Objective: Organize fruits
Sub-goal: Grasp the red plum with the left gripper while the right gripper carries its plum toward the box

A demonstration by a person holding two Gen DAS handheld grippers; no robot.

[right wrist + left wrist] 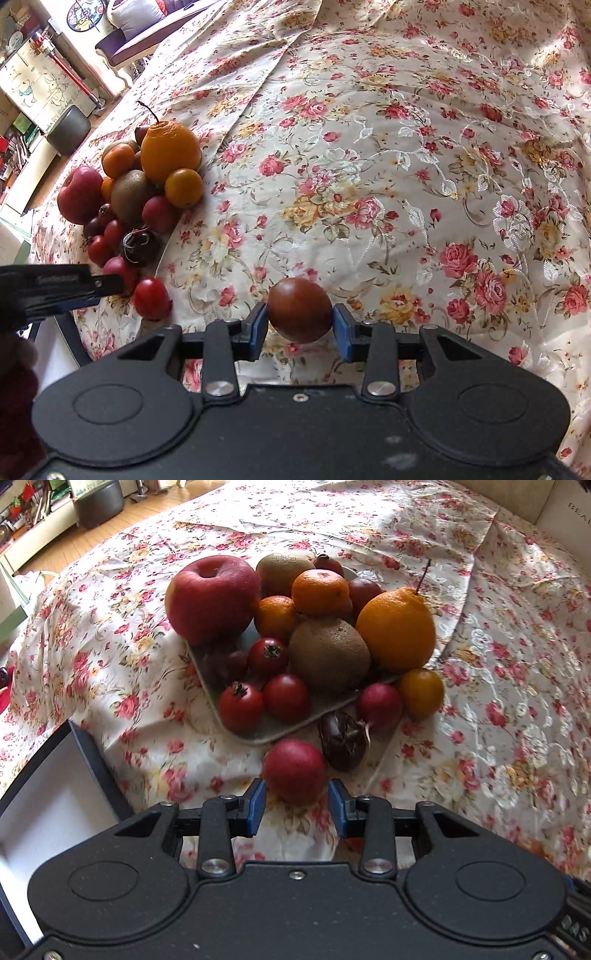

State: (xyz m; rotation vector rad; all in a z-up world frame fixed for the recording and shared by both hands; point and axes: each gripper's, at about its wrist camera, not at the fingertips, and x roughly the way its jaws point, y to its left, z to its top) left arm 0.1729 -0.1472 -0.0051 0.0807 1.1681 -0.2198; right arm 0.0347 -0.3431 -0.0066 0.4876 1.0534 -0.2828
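On the left we saw a dark box (pixel 55 805) with a white inside. Our left gripper (pixel 296 800) had its blue pads on both sides of a smooth round red fruit (pixel 294 770) — pads touching it, closed on it, just in front of the plate (pixel 258 734). The flat grey plate held a shiny apple (pixel 212 598), fuzzy brown kiwis (pixel 328 653) and a bumpy orange (pixel 397 627). Our right gripper (pixel 300 320) squeezed a glossy brown-red ball fruit (pixel 299 310) — well apart from the pile, over the flowery cloth (pixel 406 166).
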